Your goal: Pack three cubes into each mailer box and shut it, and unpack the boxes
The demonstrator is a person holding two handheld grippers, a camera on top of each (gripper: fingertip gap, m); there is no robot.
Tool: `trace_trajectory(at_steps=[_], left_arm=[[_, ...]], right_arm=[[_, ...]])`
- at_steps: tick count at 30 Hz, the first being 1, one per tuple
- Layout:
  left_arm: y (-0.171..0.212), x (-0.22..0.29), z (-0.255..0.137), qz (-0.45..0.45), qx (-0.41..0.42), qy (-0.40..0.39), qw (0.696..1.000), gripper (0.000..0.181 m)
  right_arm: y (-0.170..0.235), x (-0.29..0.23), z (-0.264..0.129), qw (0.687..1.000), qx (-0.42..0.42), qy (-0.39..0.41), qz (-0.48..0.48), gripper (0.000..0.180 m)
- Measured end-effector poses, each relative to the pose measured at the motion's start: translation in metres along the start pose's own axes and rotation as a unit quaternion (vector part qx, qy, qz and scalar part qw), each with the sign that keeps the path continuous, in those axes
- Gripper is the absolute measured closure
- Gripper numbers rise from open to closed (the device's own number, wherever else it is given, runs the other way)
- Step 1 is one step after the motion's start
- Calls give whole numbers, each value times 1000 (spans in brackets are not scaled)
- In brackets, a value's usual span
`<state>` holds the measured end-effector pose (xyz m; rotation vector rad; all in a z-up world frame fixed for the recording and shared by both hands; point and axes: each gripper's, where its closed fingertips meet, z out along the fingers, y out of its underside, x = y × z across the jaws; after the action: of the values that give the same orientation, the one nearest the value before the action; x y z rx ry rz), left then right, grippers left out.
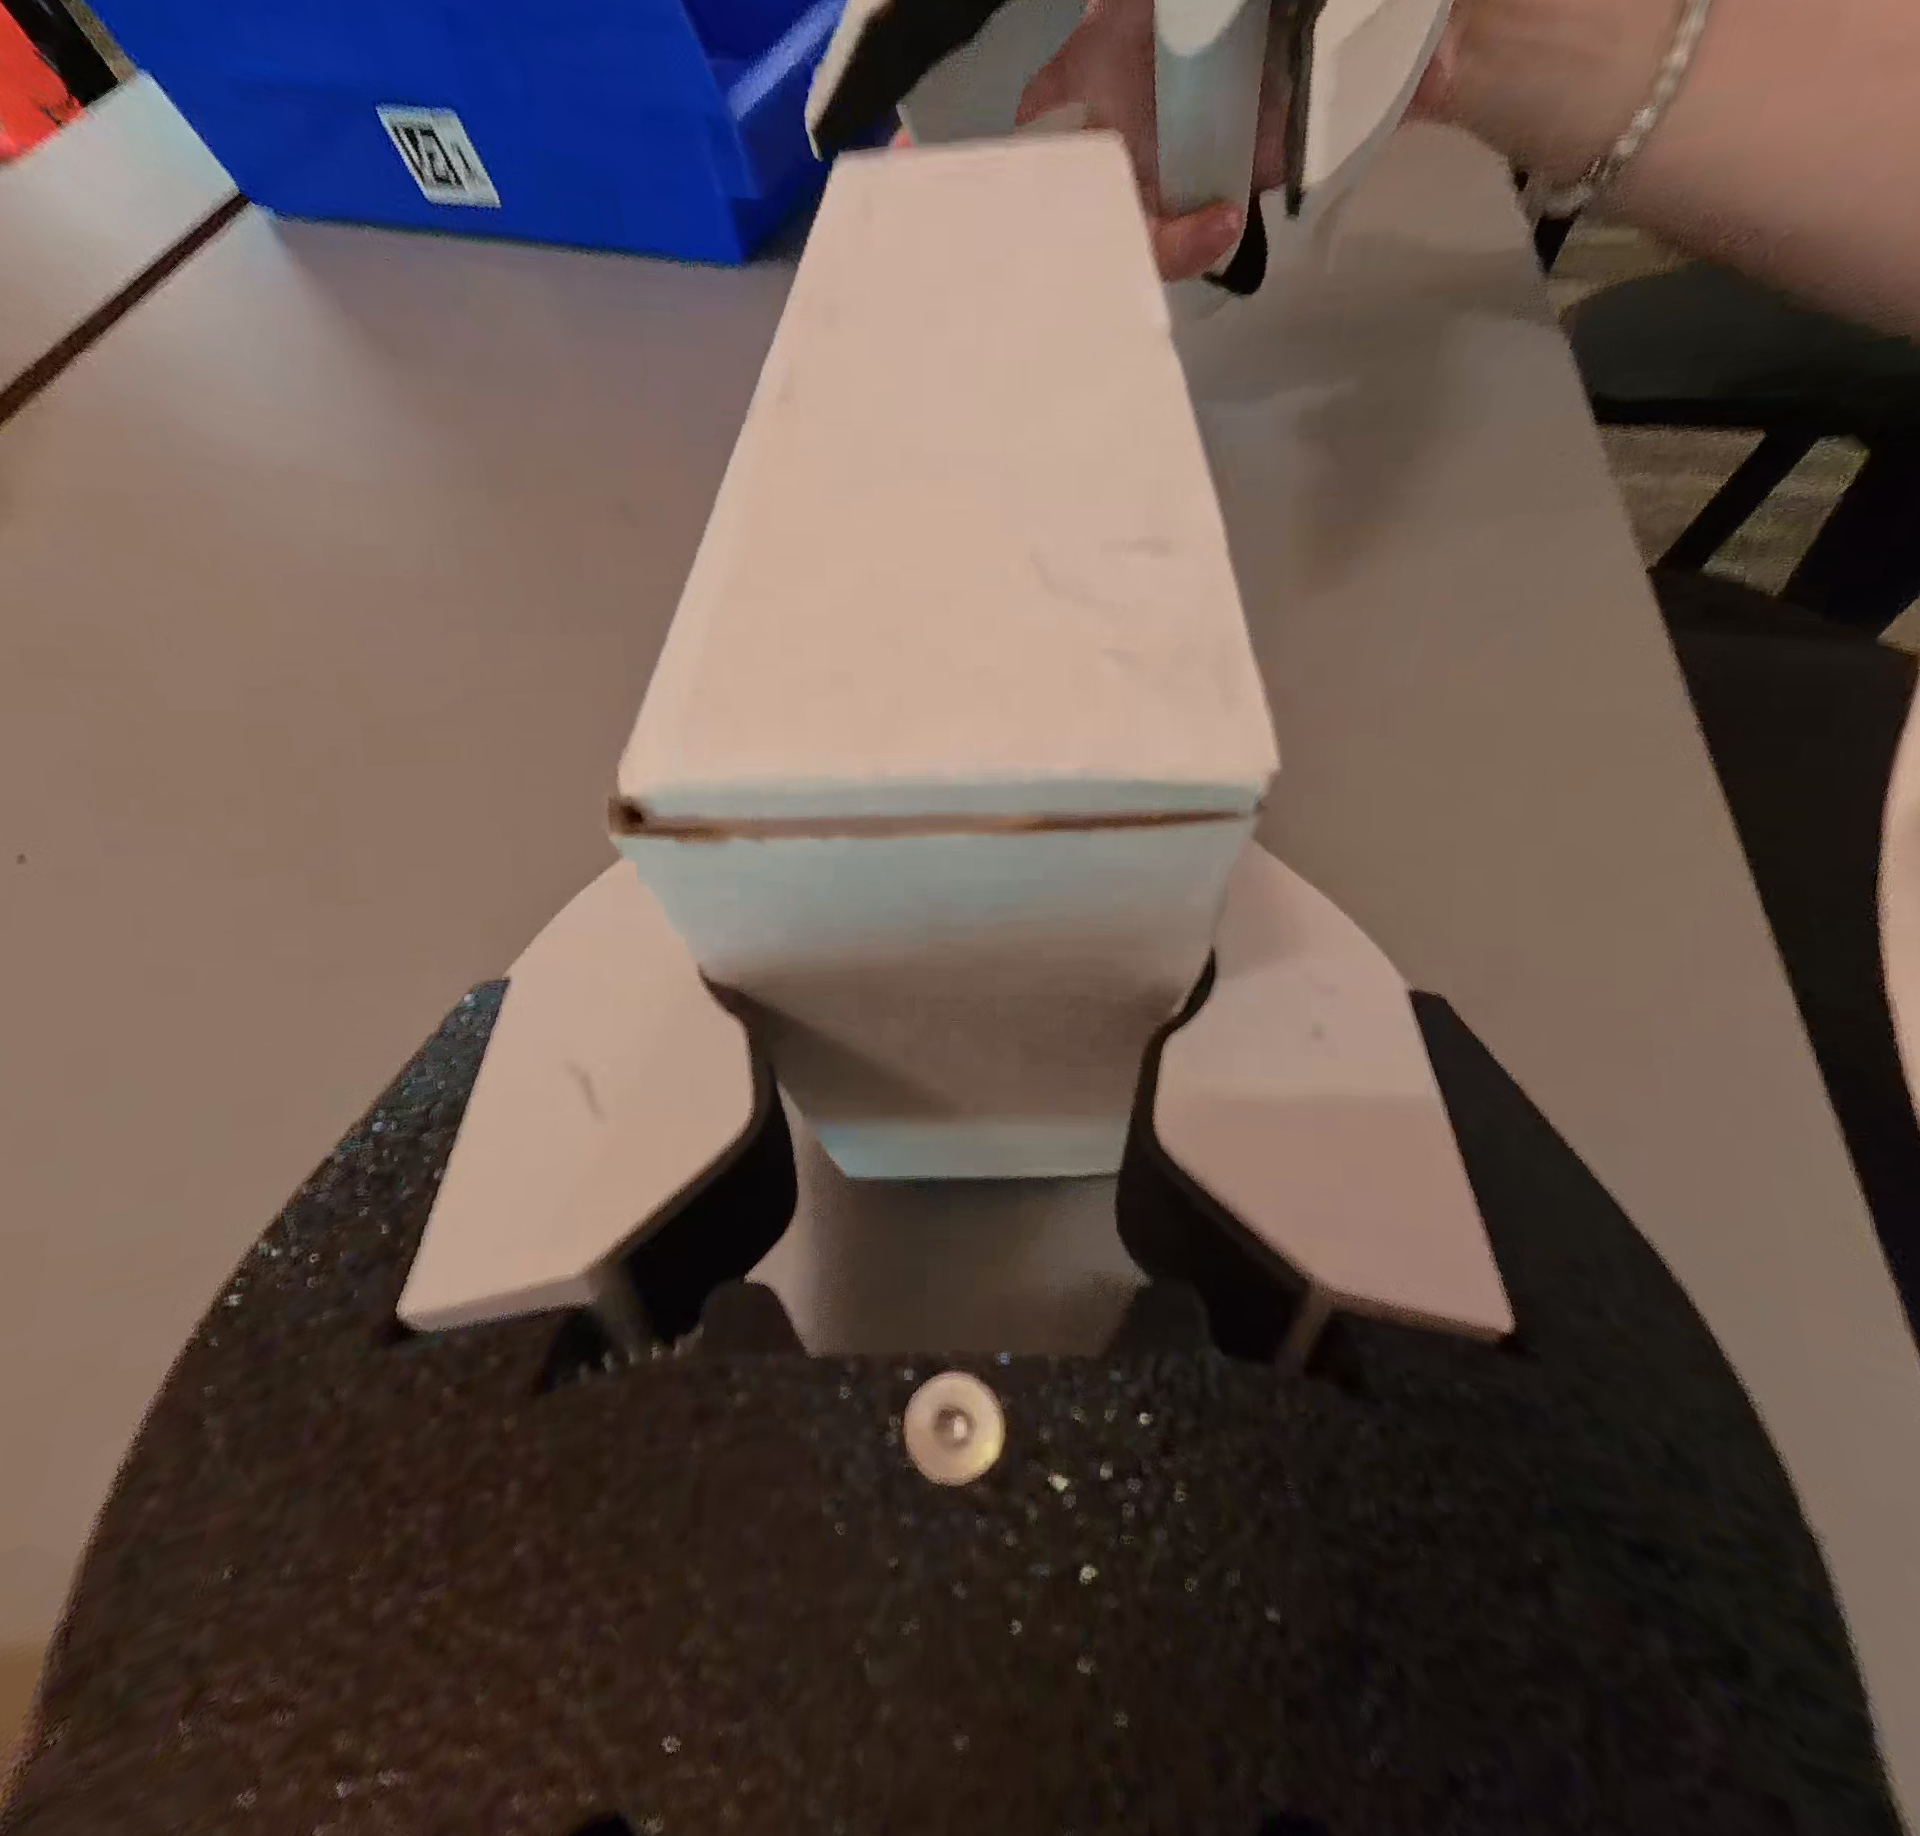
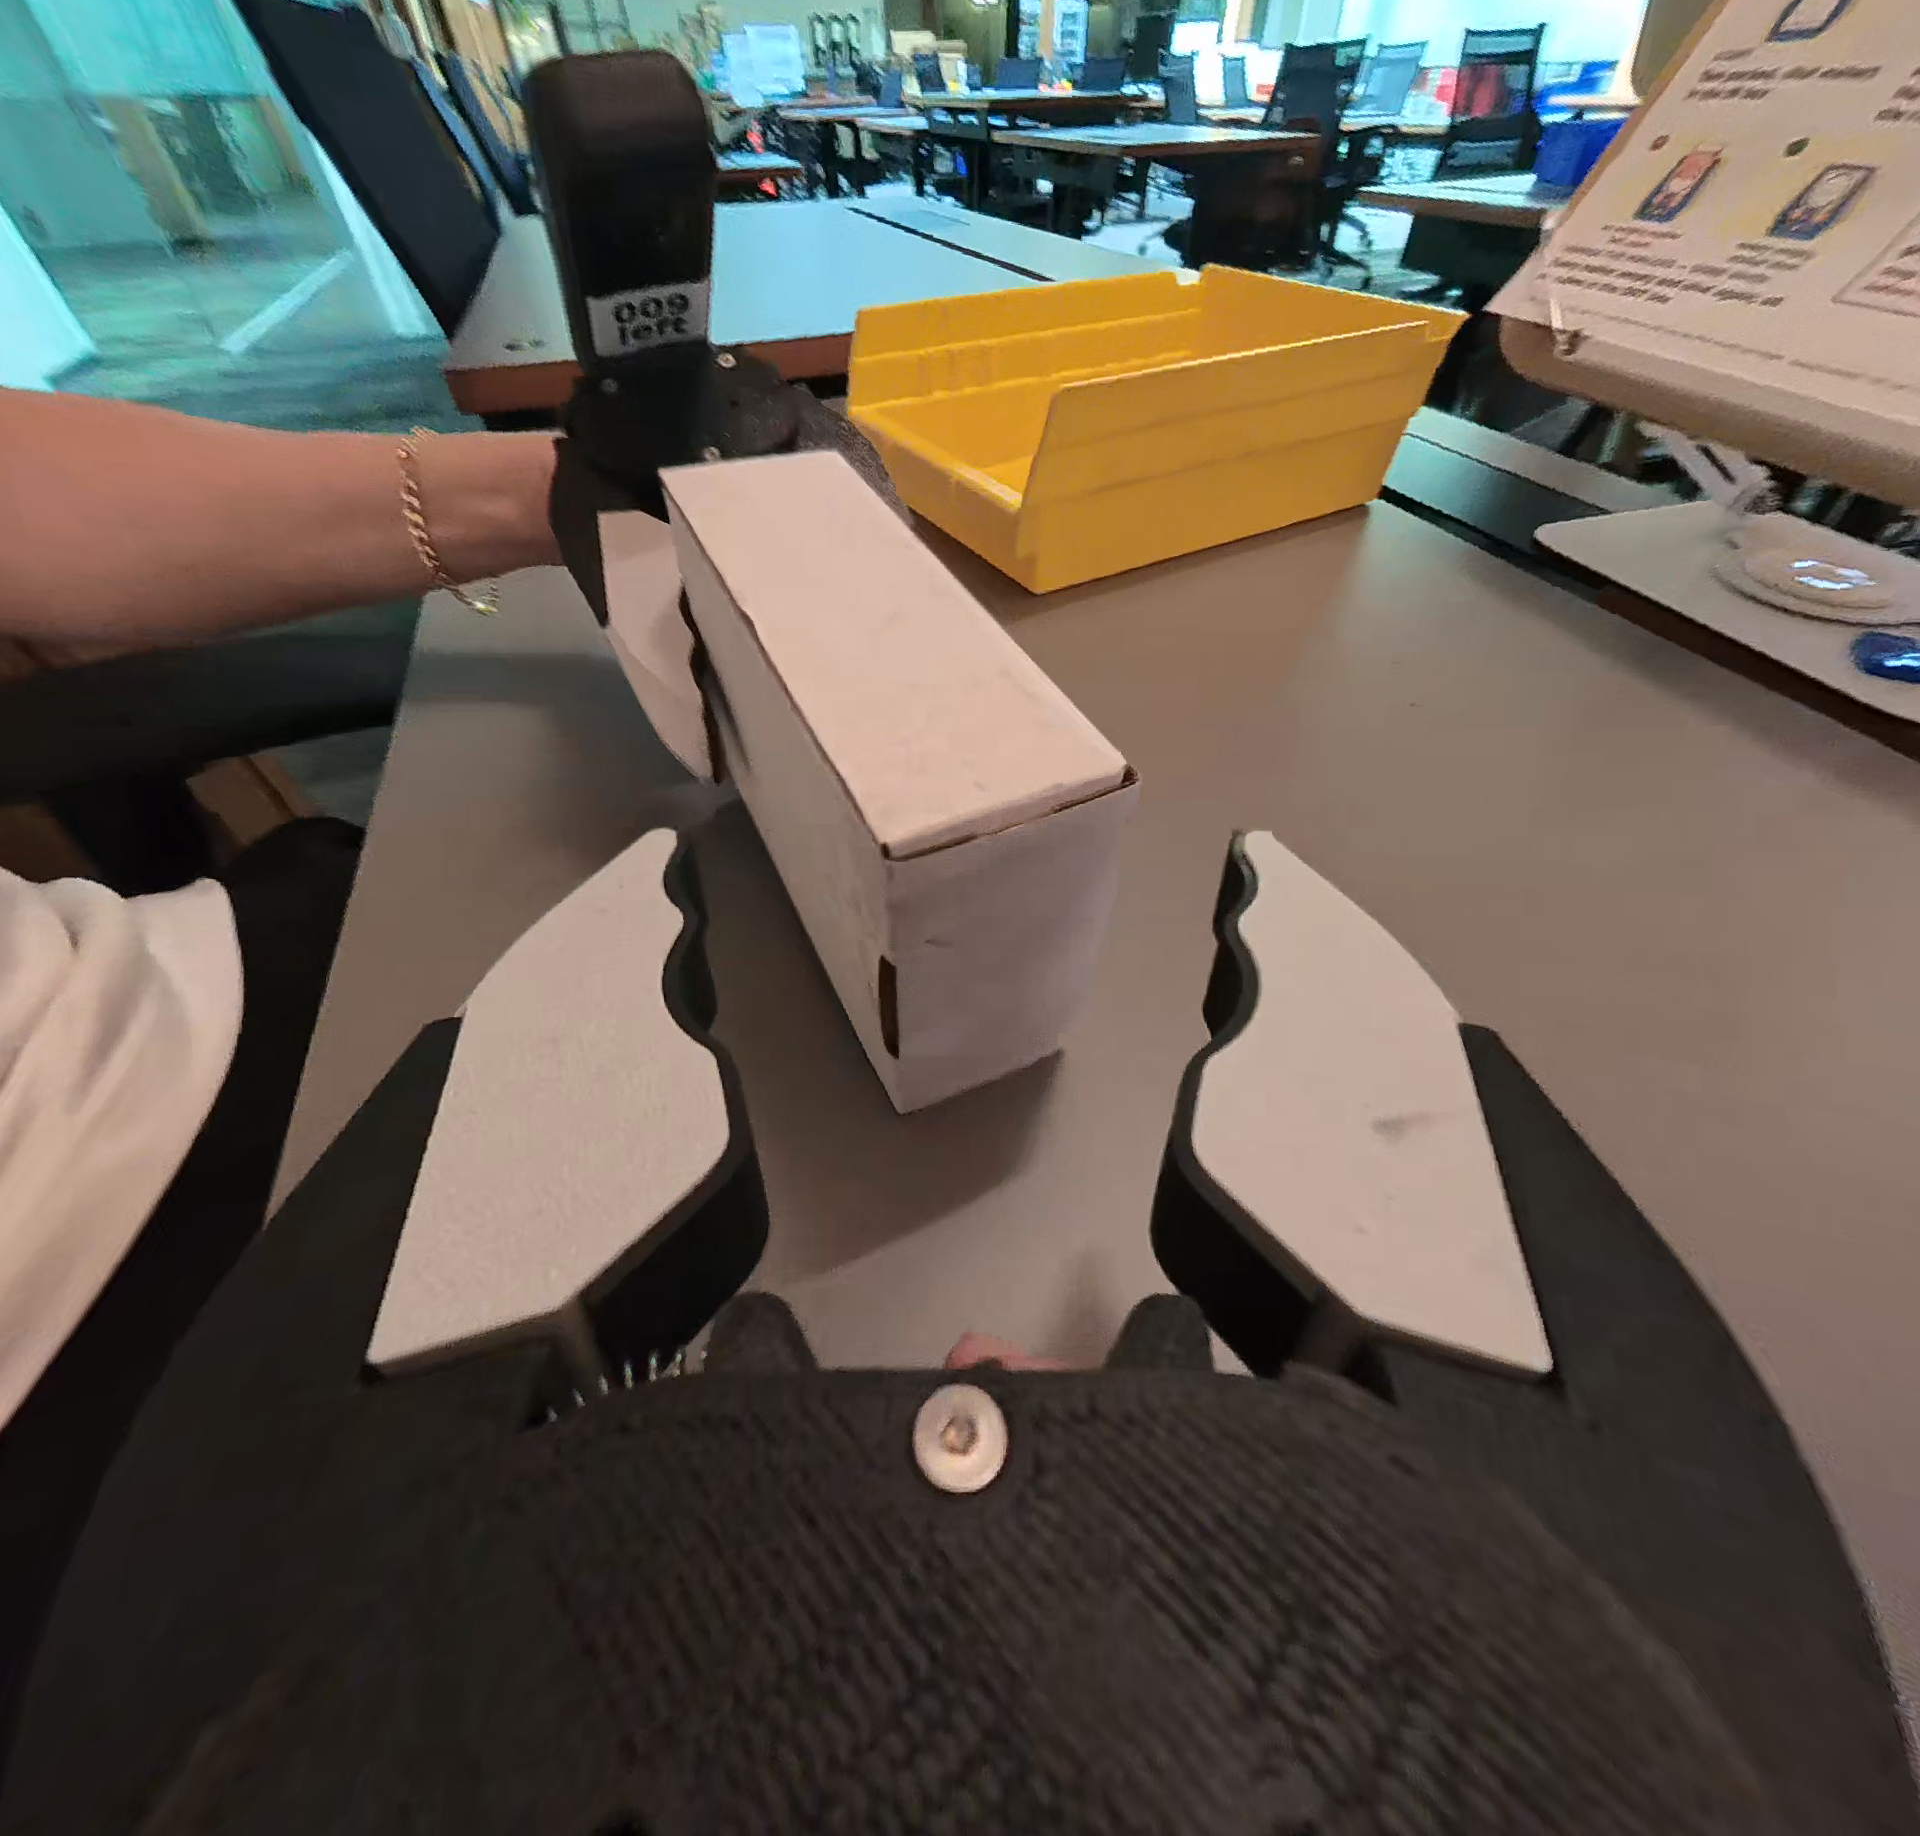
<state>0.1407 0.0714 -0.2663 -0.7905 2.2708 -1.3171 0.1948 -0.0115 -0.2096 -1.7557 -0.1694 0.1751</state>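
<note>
A shut white mailer box [image 1: 935, 539] lies lengthwise in front of me, low over the grey table [image 1: 312, 643]. My left gripper [image 1: 956, 997] is shut on its near end, one finger on each side. In the right wrist view the box [image 2: 904, 706] runs away from me, and the left gripper's near finger [image 2: 649, 643] presses its far end. My right gripper [image 2: 956, 841] is open and empty, with the box's other end between its spread fingertips and not touched. The right gripper also shows at the top of the left wrist view [image 1: 1018, 124]. No cubes are visible.
A blue bin [image 1: 468, 51] stands behind the box on the left gripper's far side. A yellow bin [image 2: 1143, 436] sits on the table beyond the box. An instruction sheet on a stand [image 2: 1745, 176] is at the right. The table edge [image 1: 1662, 591] is close. My hands' fingertips stand some 12 centimetres from each other.
</note>
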Motion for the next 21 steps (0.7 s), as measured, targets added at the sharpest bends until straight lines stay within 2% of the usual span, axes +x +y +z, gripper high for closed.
trace_trajectory(at_steps=[7, 10, 11, 12, 14, 18, 21], left_arm=[[18, -5, 2, -19, -37, 7, 999, 104], [19, -8, 1, -22, -43, -6, 999, 103], [20, -8, 0, -23, -49, -14, 998, 102], [22, -11, -2, -23, -56, -33, 998, 102], [21, -23, -14, -5, -66, -96, 993, 90], [-11, -24, -50, 66, -53, -172, 981, 90], [-51, -10, -60, 124, -43, -194, 972, 110]], right_arm=[[12, -2, 34, 999, 1, -43, 11, 85], [18, -1, 45, 999, -29, -43, -13, 95], [20, 4, 47, 999, -38, -26, -23, 105], [20, 4, 48, 998, -39, -25, -29, 107], [21, 3, 48, 998, -40, -30, -28, 109], [21, 4, 48, 999, -40, -22, -29, 109], [21, 4, 48, 999, -40, -22, -28, 109]])
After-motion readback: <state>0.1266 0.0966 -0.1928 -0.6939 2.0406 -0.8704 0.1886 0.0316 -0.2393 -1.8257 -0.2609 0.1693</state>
